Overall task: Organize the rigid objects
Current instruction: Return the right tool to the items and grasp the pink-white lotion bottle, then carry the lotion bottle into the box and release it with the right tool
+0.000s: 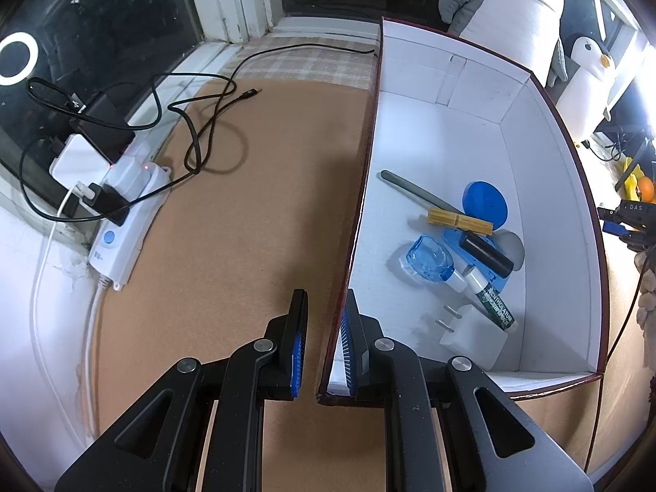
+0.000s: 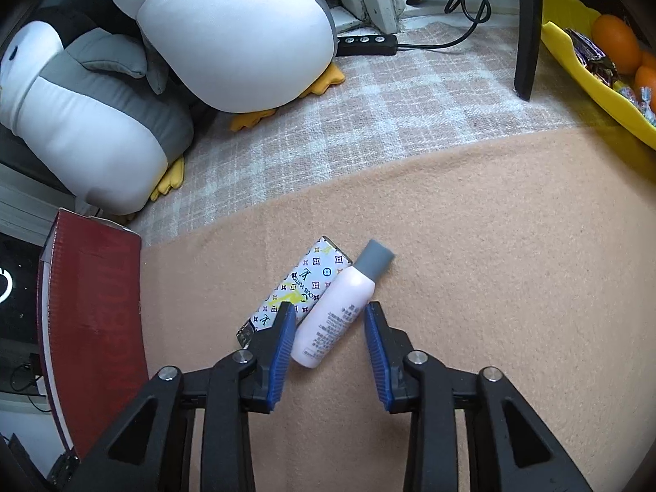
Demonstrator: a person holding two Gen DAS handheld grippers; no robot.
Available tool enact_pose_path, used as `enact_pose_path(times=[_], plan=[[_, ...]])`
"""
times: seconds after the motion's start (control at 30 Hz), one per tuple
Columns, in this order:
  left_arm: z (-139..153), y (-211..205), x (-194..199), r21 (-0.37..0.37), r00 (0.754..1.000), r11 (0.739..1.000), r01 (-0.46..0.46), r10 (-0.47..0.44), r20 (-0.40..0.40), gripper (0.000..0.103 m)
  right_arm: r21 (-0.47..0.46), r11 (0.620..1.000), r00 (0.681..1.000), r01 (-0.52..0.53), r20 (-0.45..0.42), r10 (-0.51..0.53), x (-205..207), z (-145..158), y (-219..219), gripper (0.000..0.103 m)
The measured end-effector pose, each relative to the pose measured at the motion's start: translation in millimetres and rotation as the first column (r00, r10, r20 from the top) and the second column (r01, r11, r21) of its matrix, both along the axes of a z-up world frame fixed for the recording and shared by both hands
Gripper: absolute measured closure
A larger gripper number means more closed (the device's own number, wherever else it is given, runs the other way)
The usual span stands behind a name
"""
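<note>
So I'm straddling the near left wall of the red box (image 1: 463, 131) with my left gripper (image 1: 326, 342), one finger outside and one inside. The jaws aren't fully pinched, there's a sliver of gap on the outer side, so I'm basically just steadying it so it doesn't slide around on the tan blanket (image 1: 246, 205).

Inside, toward the right, the sorted stuff is already piling up: white charger plug (image 1: 471, 336) nearest, then the green lip balm tube (image 1: 494, 305), clear blue dish (image 1: 428, 261), black cylinder (image 1: 486, 253), wooden clothespin (image 1: 459, 221), blue round lid (image 1: 486, 203) and the long grey nail file (image 1: 418, 190).

My right gripper (image 2: 330, 330) is spread wide around the bottom end of the pink bottle (image 2: 338, 311) lying on the blanket, not touching yet. The patterned lighter (image 2: 299, 289) is lying right against it on the left, so my left finger is riding over that. Probably squeezing next.
</note>
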State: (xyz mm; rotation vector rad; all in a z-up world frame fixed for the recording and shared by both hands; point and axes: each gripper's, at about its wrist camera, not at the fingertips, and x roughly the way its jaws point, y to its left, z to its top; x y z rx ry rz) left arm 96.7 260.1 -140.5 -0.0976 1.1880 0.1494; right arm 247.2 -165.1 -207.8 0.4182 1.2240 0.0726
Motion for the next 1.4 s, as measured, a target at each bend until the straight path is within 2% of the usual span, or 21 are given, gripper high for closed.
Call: enact_pose_path(times=[0.1, 0.33, 0.6, 0.83, 1.0, 1.2, 1.4], plan=[[0, 0, 0, -0.004, 1.000, 1.000, 0.001, -0.001, 0.002, 0.089, -0.019, 1.000, 1.000, -0.010, -0.004, 0.010, 0, -1, 4, 0.084], [-1, 0, -1, -0.015, 1.000, 1.000, 0.008, -0.008, 0.014, 0.089, -0.051, 0.999, 1.000, -0.020, 0.008, 0.020, -10, 4, 6, 0.085], [-1, 6, -3, -0.051, 0.999, 0.999, 0.018, -0.016, 0.036, 0.089, -0.055, 0.995, 0.990, -0.086, 0.105, 0.092, -36, 54, 35, 0.085], [-2, 8, -2, -0.075, 0.998, 0.996, 0.039, -0.034, 0.056, 0.091, -0.083, 0.972, 0.951, -0.220, 0.202, 0.233, -64, 102, 99, 0.085], [-3, 7, -2, -0.089, 0.996, 0.995, 0.049, -0.042, 0.072, 0.096, -0.098, 0.942, 0.913, -0.320, 0.234, 0.334, -85, 122, 147, 0.085], [-2, 8, -3, -0.106, 0.995, 0.993, 0.057, -0.047, 0.093, 0.097, -0.114, 0.904, 0.872, -0.413, 0.235, 0.428, -103, 130, 190, 0.085], [-3, 10, -6, -0.115, 0.993, 0.991, 0.063, -0.050, 0.110, 0.097, -0.132, 0.866, 0.842, -0.483, 0.203, 0.500, -114, 119, 234, 0.085]])
